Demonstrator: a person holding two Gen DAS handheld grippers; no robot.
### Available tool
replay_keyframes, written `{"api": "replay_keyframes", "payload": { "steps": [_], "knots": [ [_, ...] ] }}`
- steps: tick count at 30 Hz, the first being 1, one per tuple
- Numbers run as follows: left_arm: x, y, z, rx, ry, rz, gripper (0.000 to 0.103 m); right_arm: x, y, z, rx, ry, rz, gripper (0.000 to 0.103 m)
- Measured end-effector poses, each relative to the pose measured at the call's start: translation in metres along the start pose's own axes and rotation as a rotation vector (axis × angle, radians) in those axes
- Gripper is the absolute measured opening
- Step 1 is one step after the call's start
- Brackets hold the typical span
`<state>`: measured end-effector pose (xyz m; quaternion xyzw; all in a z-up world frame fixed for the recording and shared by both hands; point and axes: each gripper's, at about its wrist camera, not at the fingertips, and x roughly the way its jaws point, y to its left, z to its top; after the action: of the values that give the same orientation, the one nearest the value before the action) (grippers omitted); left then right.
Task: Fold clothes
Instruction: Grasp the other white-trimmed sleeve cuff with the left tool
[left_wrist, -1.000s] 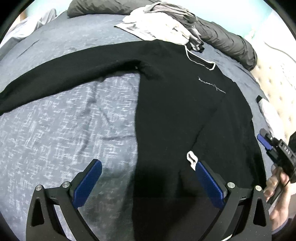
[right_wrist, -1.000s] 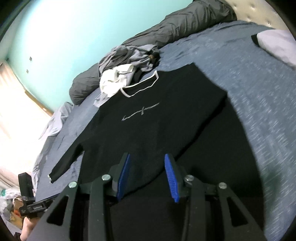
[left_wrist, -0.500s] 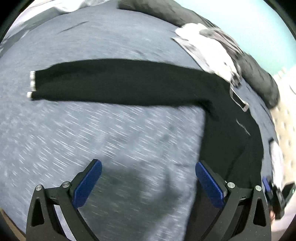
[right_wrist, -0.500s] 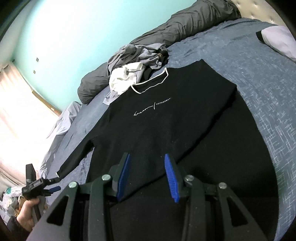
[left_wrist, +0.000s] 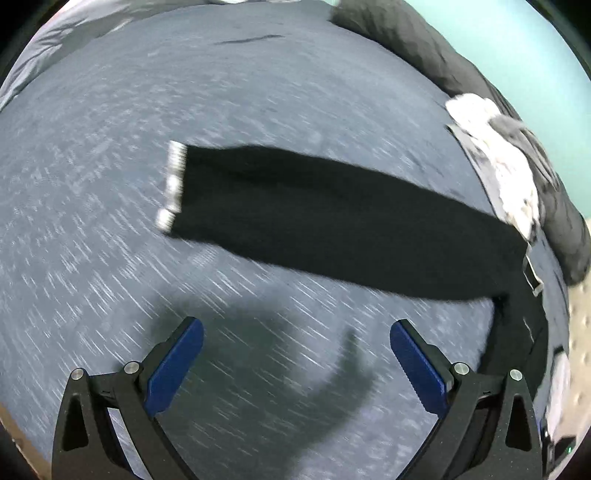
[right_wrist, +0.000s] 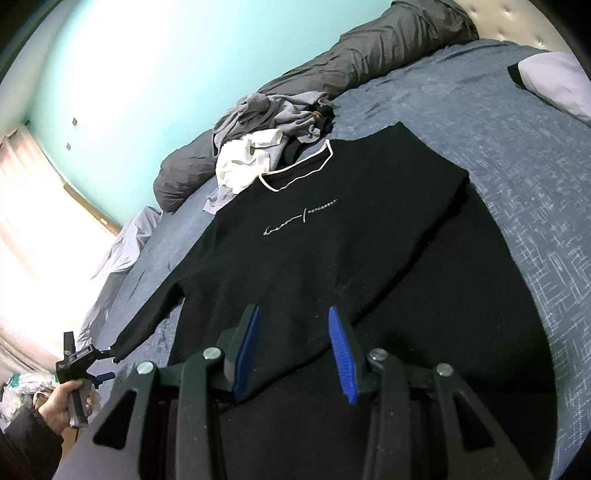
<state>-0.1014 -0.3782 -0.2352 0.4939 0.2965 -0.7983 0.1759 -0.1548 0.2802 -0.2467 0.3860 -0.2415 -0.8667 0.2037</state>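
Left gripper (left_wrist: 295, 360) spread wide, empty, above bare blue bedspread (left_wrist: 110, 166) just short of the sleeve cuff (left_wrist: 173, 184). Black sweater (right_wrist: 314, 236) flat mid-bed, one sleeve stretched toward the left edge. Right gripper (right_wrist: 293, 349) part-open over the hem, pinching nothing.

Black sweater (right_wrist: 332, 236), white trim at collar (right_wrist: 295, 177) and cuff (left_wrist: 173, 184), thin white script on chest. Bed (right_wrist: 498, 155) cover blue-grey with pale woven flecks. Dark grey duvet (right_wrist: 388, 48) along turquoise wall (right_wrist: 147, 55). Clothes pile (right_wrist: 266, 136): light grey and white. Both claws black with blue pads (right_wrist: 340, 354). Headboard (right_wrist: 517, 22) beige.
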Motion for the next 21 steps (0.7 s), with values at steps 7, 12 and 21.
{"api": "replay_keyframes", "payload": {
  "steps": [7,12,21],
  "knots": [
    [0.008,0.033,0.020,-0.096,-0.045,-0.012,0.103,0.009,-0.004,-0.003,0.001,0.026,-0.017,0.039],
    [0.013,0.045,0.031,-0.128,-0.072,-0.018,0.102,0.012,-0.003,-0.004,-0.010,0.030,-0.023,0.039],
    [0.018,0.046,0.039,-0.109,-0.096,-0.011,0.075,0.014,-0.003,-0.006,-0.009,0.031,-0.027,0.039]
  ]
}}
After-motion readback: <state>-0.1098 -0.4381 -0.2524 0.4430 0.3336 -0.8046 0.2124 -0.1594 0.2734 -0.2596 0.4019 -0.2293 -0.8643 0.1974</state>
